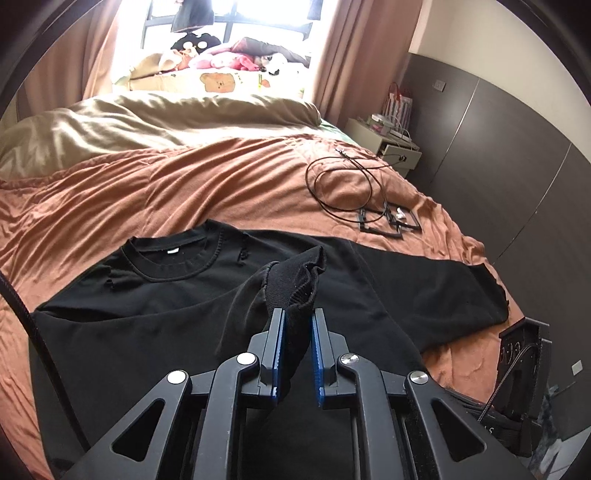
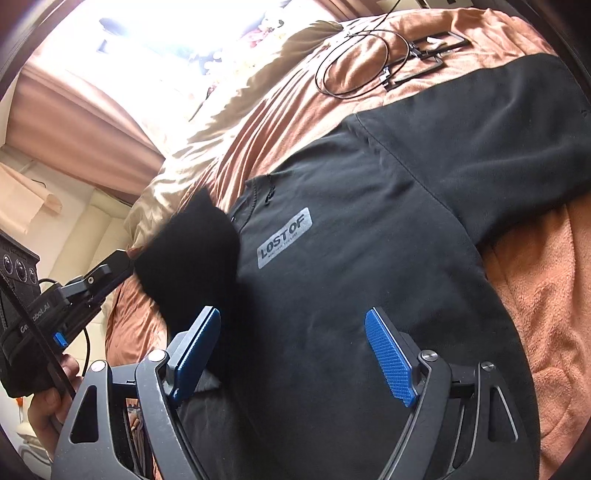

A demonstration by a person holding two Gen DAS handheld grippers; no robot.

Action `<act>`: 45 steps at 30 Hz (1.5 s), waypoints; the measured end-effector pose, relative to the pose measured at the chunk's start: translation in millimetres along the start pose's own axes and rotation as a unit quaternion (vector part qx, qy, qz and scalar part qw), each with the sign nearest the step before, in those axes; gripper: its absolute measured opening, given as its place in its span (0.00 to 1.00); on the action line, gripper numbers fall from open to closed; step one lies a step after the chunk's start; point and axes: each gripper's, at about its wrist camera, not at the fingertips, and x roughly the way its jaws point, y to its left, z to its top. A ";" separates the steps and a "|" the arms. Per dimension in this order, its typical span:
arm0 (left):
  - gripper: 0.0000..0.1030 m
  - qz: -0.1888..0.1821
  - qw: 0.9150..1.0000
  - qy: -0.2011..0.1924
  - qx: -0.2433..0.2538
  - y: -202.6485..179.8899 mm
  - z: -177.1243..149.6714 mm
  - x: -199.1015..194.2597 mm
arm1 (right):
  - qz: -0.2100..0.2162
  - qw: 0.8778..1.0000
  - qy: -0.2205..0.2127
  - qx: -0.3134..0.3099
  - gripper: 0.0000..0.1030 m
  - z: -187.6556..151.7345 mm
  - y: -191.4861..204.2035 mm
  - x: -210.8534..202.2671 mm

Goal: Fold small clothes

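One grey "LOSTOF" label [image 2: 284,238] on black sweatshirt [image 2: 369,295].

We saw a bedroom: bed [image 1: 184,184] with rust-orange cover, beige pillow [image 1: 147,122], blown-out window [image 1: 236,22] behind pinkish curtains [image 1: 354,55], dark panelled wall [image 1: 498,147], white nightstand [image 1: 388,144] beside it.

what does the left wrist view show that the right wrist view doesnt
Only the left wrist view shows the sweatshirt's ribbed collar, the nightstand, and the left gripper shut on a sleeve cuff. Only the right wrist view shows the LOSTOF patch and the open right gripper. Both show the black sweatshirt, the orange bedspread and the black cable.
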 end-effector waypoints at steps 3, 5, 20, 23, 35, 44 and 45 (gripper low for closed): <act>0.23 -0.003 1.000 0.006 -0.010 7.1 -4.6 -2.3 | 0.004 1.000 0.006 0.004 0.77 4.2 -0.6 4.8; 0.25 0.005 1.000 0.004 -0.018 18.3 -6.8 -8.5 | 0.006 1.000 0.009 0.001 0.77 5.7 -0.4 7.5; 0.30 0.096 0.989 0.008 -0.115 162.7 -54.9 -61.9 | -0.037 0.998 0.053 -0.022 0.67 26.2 6.8 57.6; 0.30 0.111 0.984 0.009 -0.140 194.8 -68.8 -72.3 | -0.052 0.997 0.058 -0.026 0.62 28.4 9.3 67.5; 0.30 0.149 0.964 0.014 -0.218 284.7 -126.3 -94.9 | -0.053 0.995 0.074 -0.050 0.47 41.1 18.1 97.6; 0.30 0.142 0.957 0.044 -0.249 315.6 -169.4 -81.1 | -0.053 0.995 0.078 -0.033 0.35 56.3 8.6 112.5; 0.30 0.140 0.957 0.047 -0.248 315.9 -172.1 -79.9 | -0.054 0.995 0.077 -0.034 0.35 57.1 8.5 112.0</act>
